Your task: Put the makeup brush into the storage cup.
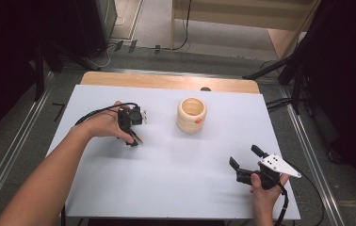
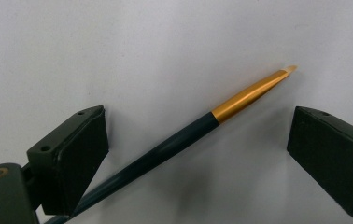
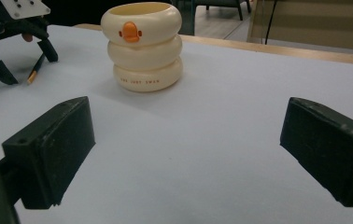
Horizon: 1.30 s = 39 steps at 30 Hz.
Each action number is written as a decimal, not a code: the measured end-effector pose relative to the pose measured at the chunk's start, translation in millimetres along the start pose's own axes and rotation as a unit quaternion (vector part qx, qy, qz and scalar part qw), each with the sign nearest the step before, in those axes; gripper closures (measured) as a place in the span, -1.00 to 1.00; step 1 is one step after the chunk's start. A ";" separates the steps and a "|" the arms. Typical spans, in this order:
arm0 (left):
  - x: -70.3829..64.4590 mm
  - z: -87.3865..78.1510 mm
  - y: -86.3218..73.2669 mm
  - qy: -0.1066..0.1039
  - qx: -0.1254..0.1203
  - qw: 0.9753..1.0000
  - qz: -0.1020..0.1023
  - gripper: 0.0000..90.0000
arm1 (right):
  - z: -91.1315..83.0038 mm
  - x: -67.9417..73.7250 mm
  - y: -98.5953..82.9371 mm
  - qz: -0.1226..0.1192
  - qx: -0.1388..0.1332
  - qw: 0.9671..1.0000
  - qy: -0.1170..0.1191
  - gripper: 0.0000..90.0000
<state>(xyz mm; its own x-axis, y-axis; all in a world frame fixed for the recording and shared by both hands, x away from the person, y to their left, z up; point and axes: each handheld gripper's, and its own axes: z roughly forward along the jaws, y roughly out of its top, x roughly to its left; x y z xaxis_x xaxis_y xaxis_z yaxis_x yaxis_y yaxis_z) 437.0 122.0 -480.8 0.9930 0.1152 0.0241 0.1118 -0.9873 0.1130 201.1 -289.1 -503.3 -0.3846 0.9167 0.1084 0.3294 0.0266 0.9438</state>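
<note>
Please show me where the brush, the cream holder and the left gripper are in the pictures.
brush [image 2: 247, 95]: left gripper view, on its gold ferrule.
holder [image 3: 142, 56]: right gripper view, on its middle ring.
left gripper [image 1: 133, 140]: high view, midway between its fingertips, over the brush.

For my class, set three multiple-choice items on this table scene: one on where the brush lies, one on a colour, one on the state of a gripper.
1. Where does the brush lie?
A. between the left gripper's jaws, on the table
B. inside the holder
C. under the right gripper

2. What colour is the beak on the cream holder?
A. green
B. orange
C. blue

3. How does the right gripper stand?
A. shut on the brush
B. shut on the holder
C. open, holding nothing

Key: 1 A, the left gripper view shows the brush flat on the white table between parted jaws. 2 B, the right gripper view shows an orange beak. 3 C, its jaws stand wide apart over bare table.
</note>
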 end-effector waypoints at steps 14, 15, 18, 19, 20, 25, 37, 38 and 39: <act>3.9 -9.4 6.8 0.004 0.019 1.000 -0.003 -0.18 | 0.8 -0.6 -0.3 0.000 -0.001 1.000 0.001 -0.92; 3.5 -9.9 7.4 0.004 0.021 1.000 -0.006 -0.10 | 0.7 -0.7 -0.3 0.001 -0.001 1.000 0.001 -0.92; 3.4 -10.8 9.0 0.003 0.024 1.000 -0.006 0.07 | 0.3 -0.9 -0.3 0.001 -0.001 1.000 0.000 -0.92; 3.2 -11.1 9.6 0.003 0.027 1.000 -0.006 0.14 | 0.1 -0.9 -0.3 0.002 -0.001 1.000 0.000 -0.92; 3.0 -11.0 10.0 0.003 0.025 1.000 -0.004 0.19 | 0.0 -1.0 -0.3 0.001 -0.002 1.000 0.001 -0.92; 3.5 -11.8 11.1 0.000 0.029 1.000 -0.004 0.41 | 0.4 -1.0 -0.4 0.002 -0.001 1.000 0.000 -0.91; 5.4 -12.4 14.0 -0.001 0.041 0.999 -0.004 0.87 | 0.5 -1.7 -0.8 0.003 0.000 1.000 -0.001 -0.91; 5.3 -12.1 14.1 -0.001 0.040 0.999 -0.005 0.88 | 0.4 -1.7 -0.7 0.003 -0.001 1.000 0.000 -0.91; 5.5 -11.9 14.3 -0.001 0.039 0.999 -0.008 0.88 | 0.3 -1.7 -0.7 0.002 0.000 1.000 -0.001 -0.91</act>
<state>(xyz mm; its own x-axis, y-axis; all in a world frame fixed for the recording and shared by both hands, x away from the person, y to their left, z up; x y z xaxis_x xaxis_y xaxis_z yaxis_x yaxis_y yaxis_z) 443.6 109.9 -467.2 0.9912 0.1303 0.0219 0.1295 -0.9910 0.0349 201.8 -290.6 -504.3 -0.3818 0.9174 0.1125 0.3305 0.0218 0.9436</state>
